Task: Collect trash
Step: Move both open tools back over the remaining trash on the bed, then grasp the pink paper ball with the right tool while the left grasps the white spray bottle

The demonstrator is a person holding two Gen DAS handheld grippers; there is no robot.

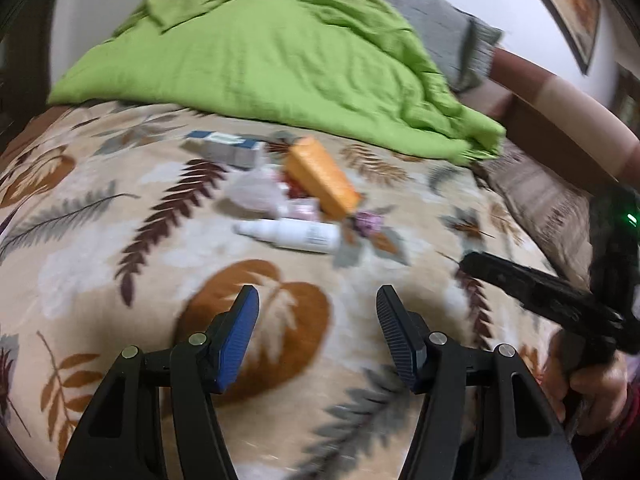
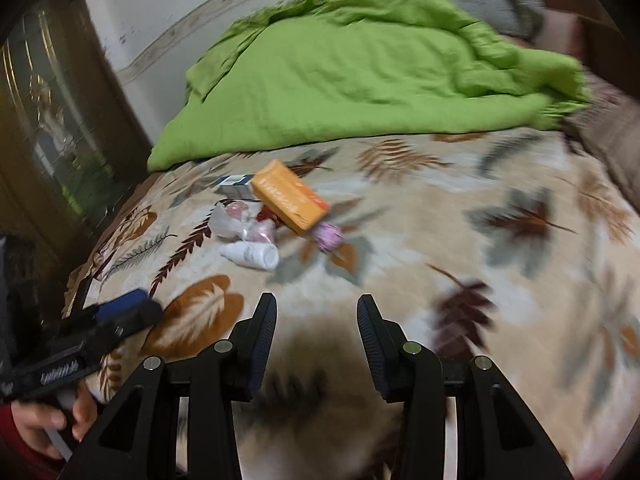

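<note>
A pile of trash lies on the leaf-patterned bedspread (image 1: pixel 120 248): an orange box (image 1: pixel 323 178), a blue and white box (image 1: pixel 226 147), a clear plastic bag (image 1: pixel 256 192), a white bottle (image 1: pixel 294 234) on its side and a small purple wrapper (image 1: pixel 370 222). The same items show in the right wrist view: orange box (image 2: pixel 290 197), white bottle (image 2: pixel 252 255), purple wrapper (image 2: pixel 328 236), plastic bag (image 2: pixel 230 220). My left gripper (image 1: pixel 318 296) is open and empty, short of the bottle. My right gripper (image 2: pixel 317 304) is open and empty, short of the pile.
A crumpled green blanket (image 1: pixel 260 60) covers the far half of the bed, with a grey pillow (image 1: pixel 440 24) behind it. The right gripper's body (image 1: pixel 552 300) shows at the right of the left view. A dark wooden cabinet (image 2: pixel 48 120) stands left of the bed.
</note>
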